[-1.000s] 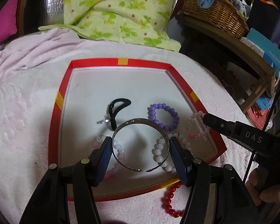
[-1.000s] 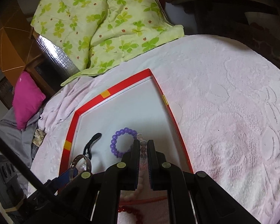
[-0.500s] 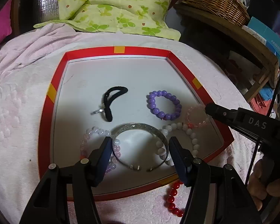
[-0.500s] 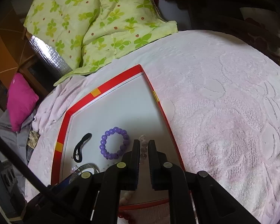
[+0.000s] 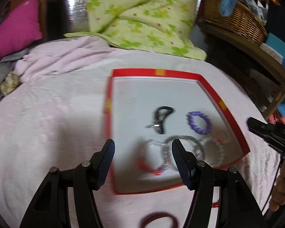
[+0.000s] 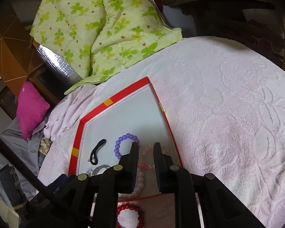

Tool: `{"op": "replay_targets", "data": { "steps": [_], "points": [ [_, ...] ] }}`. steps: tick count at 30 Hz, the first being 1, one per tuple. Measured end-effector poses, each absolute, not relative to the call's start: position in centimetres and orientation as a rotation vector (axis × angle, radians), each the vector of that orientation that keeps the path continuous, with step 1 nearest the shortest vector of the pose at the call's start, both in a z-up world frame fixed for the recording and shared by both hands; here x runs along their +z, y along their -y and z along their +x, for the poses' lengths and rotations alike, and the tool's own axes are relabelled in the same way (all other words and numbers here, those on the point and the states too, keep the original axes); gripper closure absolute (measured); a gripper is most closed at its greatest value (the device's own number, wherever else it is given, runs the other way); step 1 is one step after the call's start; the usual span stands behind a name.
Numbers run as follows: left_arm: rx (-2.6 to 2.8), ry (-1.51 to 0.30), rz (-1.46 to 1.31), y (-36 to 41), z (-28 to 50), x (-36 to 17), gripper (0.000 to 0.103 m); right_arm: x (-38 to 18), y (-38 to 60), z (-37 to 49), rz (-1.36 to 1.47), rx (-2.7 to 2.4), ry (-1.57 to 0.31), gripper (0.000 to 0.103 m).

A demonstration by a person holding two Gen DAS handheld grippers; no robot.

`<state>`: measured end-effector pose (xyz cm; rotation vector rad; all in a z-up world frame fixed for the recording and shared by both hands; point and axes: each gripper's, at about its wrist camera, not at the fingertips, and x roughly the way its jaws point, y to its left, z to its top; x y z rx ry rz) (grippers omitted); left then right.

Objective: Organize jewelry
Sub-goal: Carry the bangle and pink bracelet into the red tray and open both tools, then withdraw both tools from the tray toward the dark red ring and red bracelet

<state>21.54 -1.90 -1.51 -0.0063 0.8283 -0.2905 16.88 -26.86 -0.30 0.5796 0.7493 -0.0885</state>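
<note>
Nearest in the left wrist view, a dark red beaded bracelet [image 5: 158, 221] is seen blurred on the pink towel [image 5: 47, 129], outside the near edge of the tray. The left gripper [image 5: 142, 152] is held wide open above that near edge, with nothing between its blue pads [image 5: 178, 157]; the silver bangle [image 5: 182, 139] is seen lying flat in the tray just beyond them, free of the jaws.

In the right wrist view, the right gripper [image 6: 146, 150] is seen with its jaws parted by a narrow gap, having just been opening. Nothing is pressed by the pads; the clear pink bracelet [image 6: 145, 152] is seen lying in the tray below the gap. A white bead bracelet [image 6: 139, 182] is partly hidden under the left finger.

Within the red-rimmed tray [image 5: 180, 73], the near row is made up of a pale beaded bracelet with red and purple beads [image 5: 152, 157], the bangle and the white beads. Farther in, the black hair tie [image 5: 163, 117] and the purple bead bracelet [image 5: 199, 122] are laid side by side, apart. The far half of the tray is left bare.

Beyond the towel, a green clover-print quilt [image 6: 96, 28], a magenta cushion [image 6: 31, 108] and a wicker basket [image 5: 235, 19] are seen.
</note>
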Motion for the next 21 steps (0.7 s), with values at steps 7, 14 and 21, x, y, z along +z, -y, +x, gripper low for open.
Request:
{"op": "replay_targets", "data": {
  "steps": [7, 14, 21],
  "points": [
    [-0.221, -0.805, 0.043, -0.4, 18.8, -0.9, 0.031, -0.1, 26.2, 15.7, 0.577, -0.073, -0.77, 0.085],
    [-0.22, -0.839, 0.111, -0.9, 16.1, -1.6, 0.03, 0.4, 24.6, 13.9, 0.55, -0.043, -0.78, 0.085],
    [-0.233, -0.869, 0.159, -0.5, 14.2, -2.7, 0.03, -0.3, 23.0, 11.0, 0.54, -0.028, -0.828, 0.085]
  ]
}}
